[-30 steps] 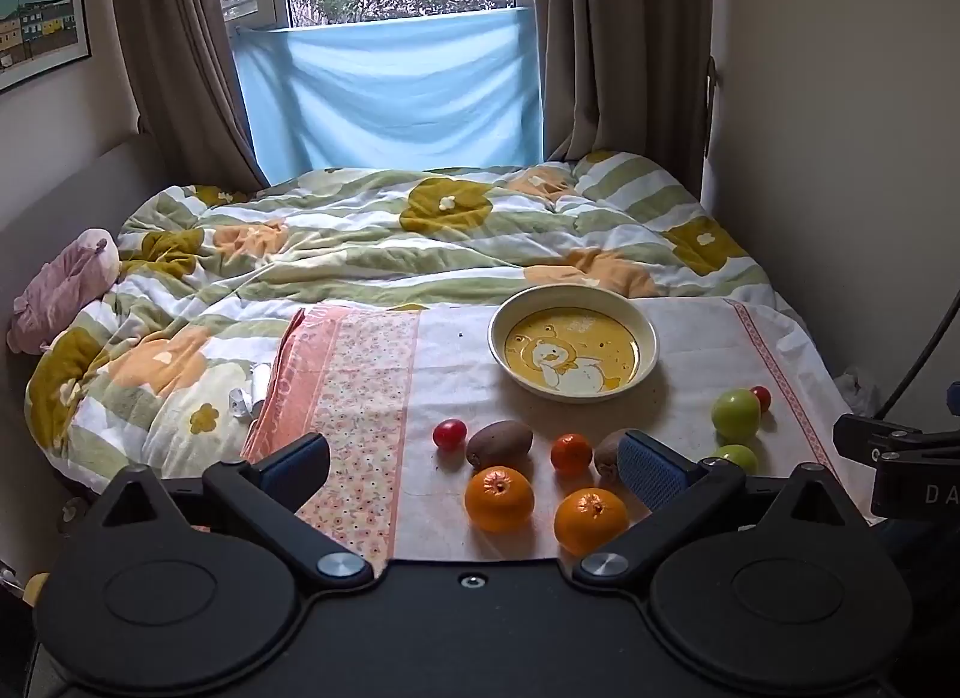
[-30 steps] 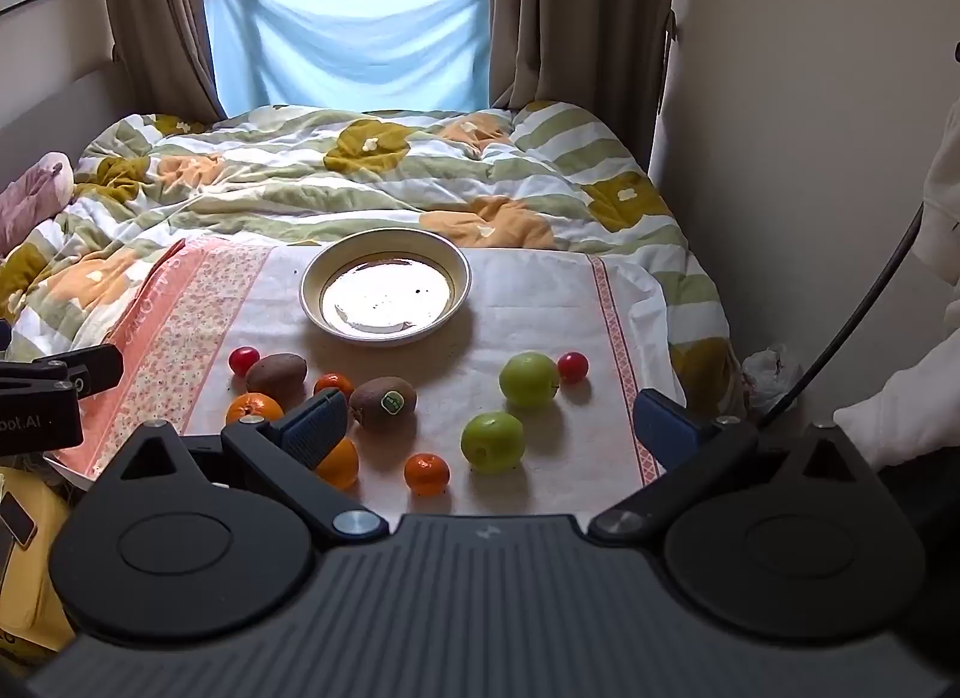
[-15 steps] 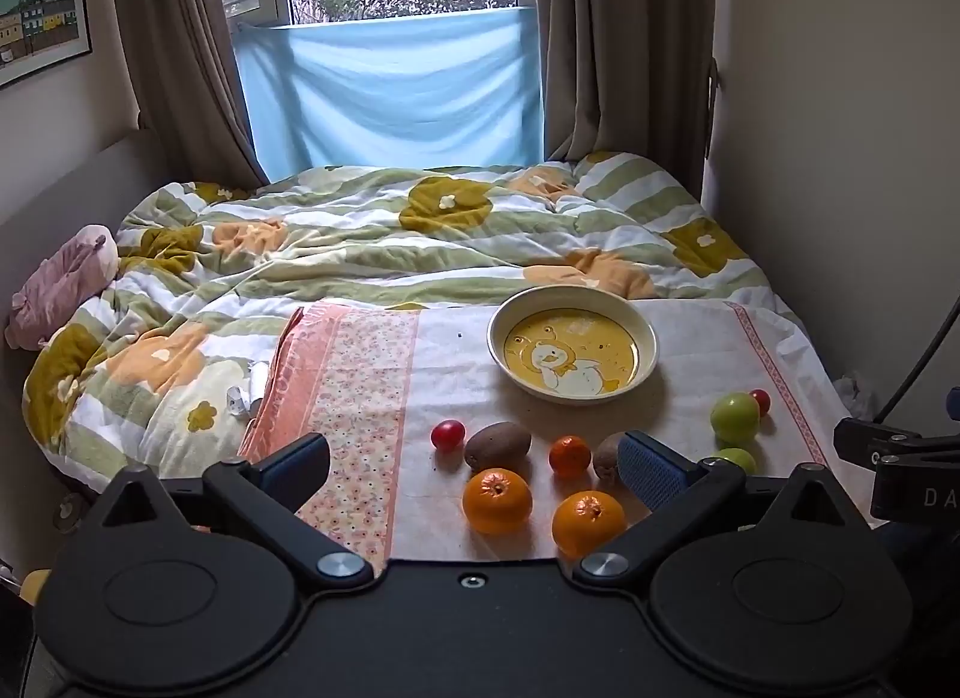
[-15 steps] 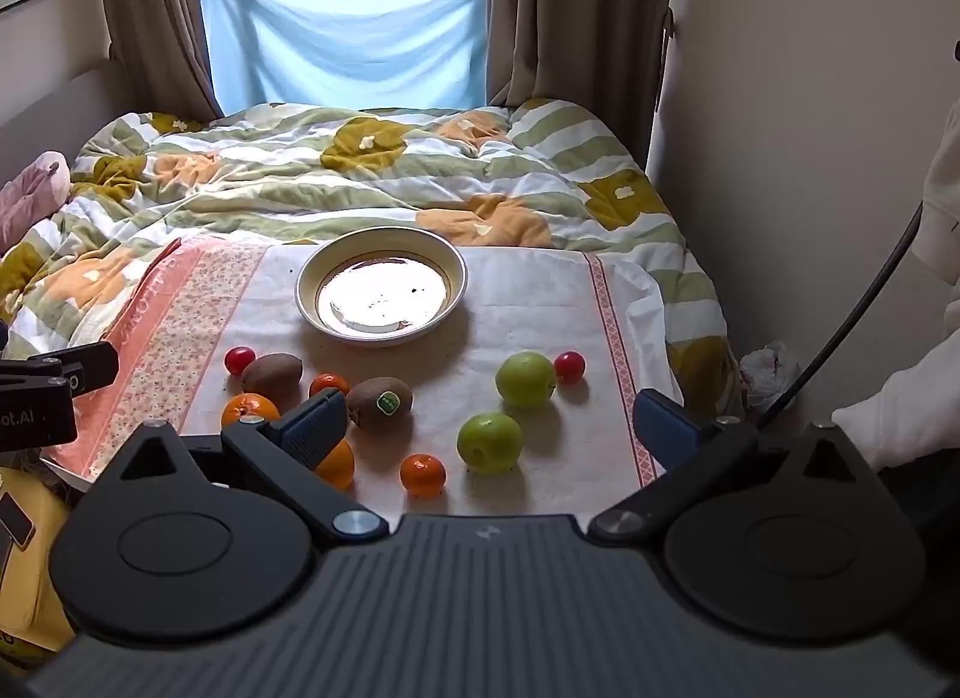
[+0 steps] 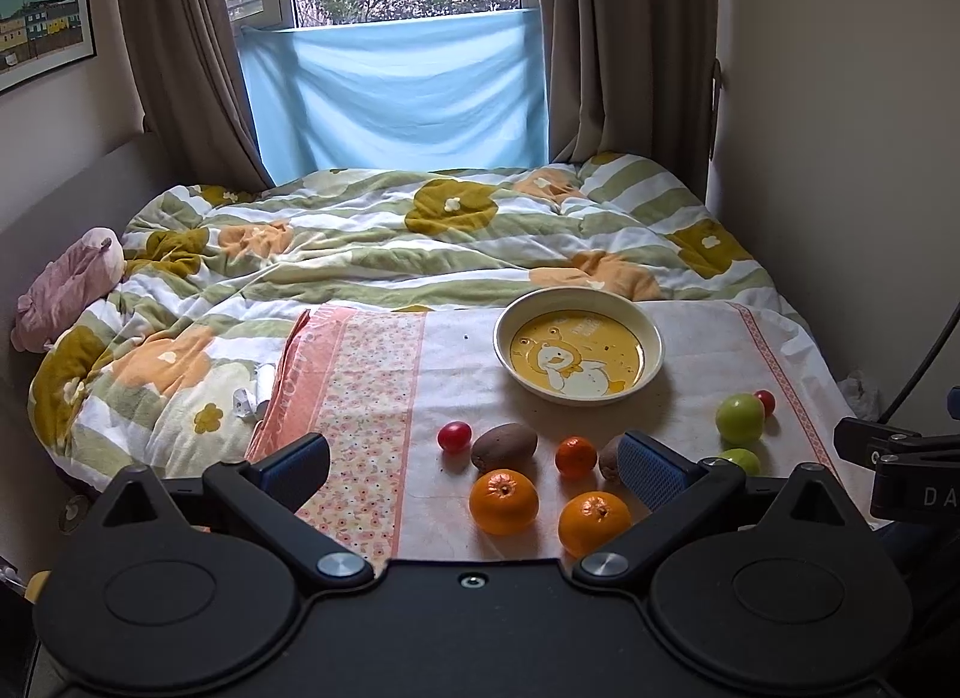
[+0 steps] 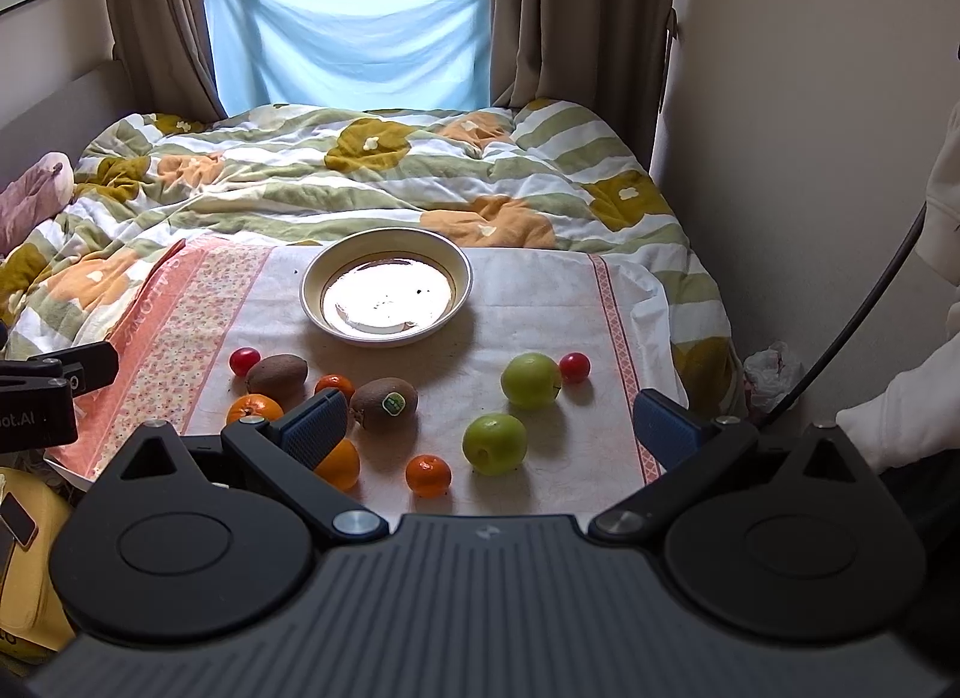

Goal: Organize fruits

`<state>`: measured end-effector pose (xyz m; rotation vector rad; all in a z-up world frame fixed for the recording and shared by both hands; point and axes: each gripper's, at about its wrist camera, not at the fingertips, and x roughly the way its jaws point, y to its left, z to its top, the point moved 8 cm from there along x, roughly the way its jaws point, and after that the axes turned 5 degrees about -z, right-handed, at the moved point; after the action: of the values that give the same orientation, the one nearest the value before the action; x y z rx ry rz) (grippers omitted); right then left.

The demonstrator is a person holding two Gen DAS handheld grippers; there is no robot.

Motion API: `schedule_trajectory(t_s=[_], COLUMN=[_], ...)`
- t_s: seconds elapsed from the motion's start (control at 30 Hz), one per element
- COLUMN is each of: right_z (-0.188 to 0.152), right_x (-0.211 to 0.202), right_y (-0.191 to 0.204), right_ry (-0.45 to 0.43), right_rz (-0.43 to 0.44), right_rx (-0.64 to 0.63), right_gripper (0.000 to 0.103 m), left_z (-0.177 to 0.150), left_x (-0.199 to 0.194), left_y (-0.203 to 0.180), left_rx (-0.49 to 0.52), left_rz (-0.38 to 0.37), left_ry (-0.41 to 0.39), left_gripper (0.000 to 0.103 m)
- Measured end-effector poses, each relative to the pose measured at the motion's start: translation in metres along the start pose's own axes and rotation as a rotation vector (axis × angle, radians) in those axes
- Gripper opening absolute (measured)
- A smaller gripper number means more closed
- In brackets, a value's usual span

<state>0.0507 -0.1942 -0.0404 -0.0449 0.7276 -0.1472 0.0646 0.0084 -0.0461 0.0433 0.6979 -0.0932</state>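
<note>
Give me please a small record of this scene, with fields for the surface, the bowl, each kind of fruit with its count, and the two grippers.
surface: patterned cloth spread on a bed
bowl: empty bowl, behind the fruit
oranges: two large, two small
kiwis: two
green apples: two
small red fruits: two
left gripper: open, holds nothing
right gripper: open, holds nothing
</note>
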Motion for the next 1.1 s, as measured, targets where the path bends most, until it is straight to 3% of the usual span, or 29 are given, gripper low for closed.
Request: schedule_trajectory(t_s=[1.1], right_z=[-0.0010], right_x=[-0.0034], right_y=[-0.0027], right_ry=[-0.003], right_rz=[0.004], right_rx=[0.003], right_gripper=[0.103], left_z=[0.0011], left_x=[-0.0080], left_y=[-0.0031], left_rx=[0.010], left_rz=[0.027], left_ry=[-0.017], left_gripper=[0.103])
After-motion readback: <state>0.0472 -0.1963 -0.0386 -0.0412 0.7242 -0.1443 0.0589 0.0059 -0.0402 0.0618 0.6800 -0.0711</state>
